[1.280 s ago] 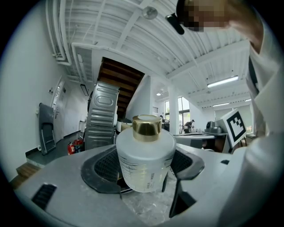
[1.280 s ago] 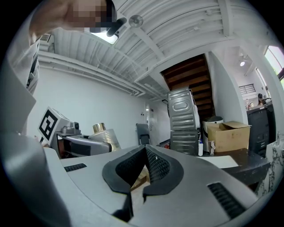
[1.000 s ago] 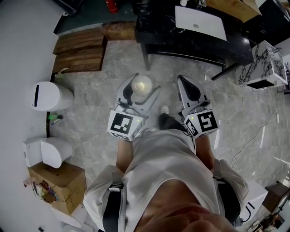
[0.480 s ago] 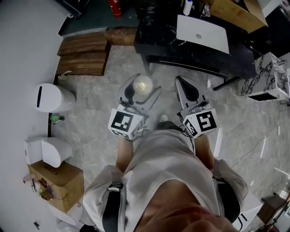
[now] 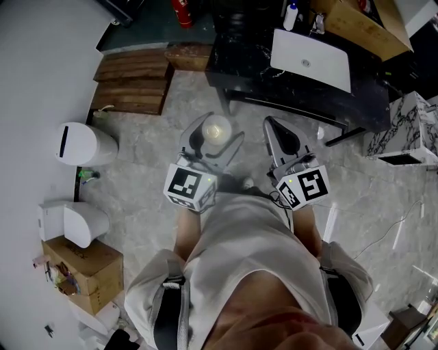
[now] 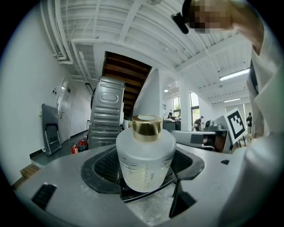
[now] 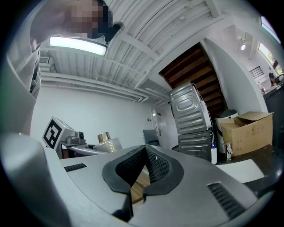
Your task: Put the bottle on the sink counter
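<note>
A frosted white bottle point(image 6: 145, 160) with a gold cap stands upright between the jaws of my left gripper point(image 6: 144, 175), which is shut on its body. From the head view the bottle's cap point(image 5: 215, 128) shows from above, held over the grey floor by the left gripper point(image 5: 209, 139). My right gripper point(image 5: 282, 136) hangs beside it, shut and holding nothing; its pads point(image 7: 153, 166) meet at the tips. The dark sink counter point(image 5: 250, 65) with a white basin point(image 5: 311, 60) stands ahead at the upper right, apart from both grippers.
A white bin point(image 5: 83, 143) and a white toilet-like unit point(image 5: 74, 224) stand at the left, with a cardboard box point(image 5: 85, 272) below them. Wooden steps point(image 5: 133, 89) lie at the upper left. A marble-patterned cabinet point(image 5: 407, 130) stands at the right. A small bottle point(image 5: 292, 15) stands on the counter.
The person has stepped forward: the counter and basin have come lower and nearer in the head view. Both grippers keep their hold and spacing.
</note>
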A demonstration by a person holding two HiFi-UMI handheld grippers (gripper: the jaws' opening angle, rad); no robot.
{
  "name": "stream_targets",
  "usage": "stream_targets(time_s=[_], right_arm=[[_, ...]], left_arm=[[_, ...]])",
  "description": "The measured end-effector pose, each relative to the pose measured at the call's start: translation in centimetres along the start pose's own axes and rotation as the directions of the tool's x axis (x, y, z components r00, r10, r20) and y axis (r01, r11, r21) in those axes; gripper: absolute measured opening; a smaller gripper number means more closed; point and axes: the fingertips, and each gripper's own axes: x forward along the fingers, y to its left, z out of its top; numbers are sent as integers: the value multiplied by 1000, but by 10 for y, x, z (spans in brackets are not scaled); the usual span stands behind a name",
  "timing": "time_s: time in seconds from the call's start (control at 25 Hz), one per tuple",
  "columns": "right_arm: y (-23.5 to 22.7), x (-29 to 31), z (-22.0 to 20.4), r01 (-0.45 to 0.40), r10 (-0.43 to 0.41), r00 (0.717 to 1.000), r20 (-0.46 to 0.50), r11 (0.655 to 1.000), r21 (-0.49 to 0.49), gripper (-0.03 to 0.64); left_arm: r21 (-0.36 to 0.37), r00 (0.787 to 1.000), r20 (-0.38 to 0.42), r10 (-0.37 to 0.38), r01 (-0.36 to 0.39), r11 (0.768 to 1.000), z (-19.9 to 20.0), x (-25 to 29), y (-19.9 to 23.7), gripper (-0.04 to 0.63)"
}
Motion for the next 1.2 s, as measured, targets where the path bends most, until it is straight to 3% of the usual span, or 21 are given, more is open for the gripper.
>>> stream_targets(time_s=[0.52, 1.2], right_arm=[[-33, 34, -2, 24, -24, 1000, -8, 1000, -8, -3], [-74, 130, -12, 68, -68, 997, -47, 998, -15, -3]], left_arm=[[17, 1000, 11, -28, 28, 999, 9, 44, 25, 322], [0, 997, -5, -73, 73, 997, 9, 108, 110, 322]])
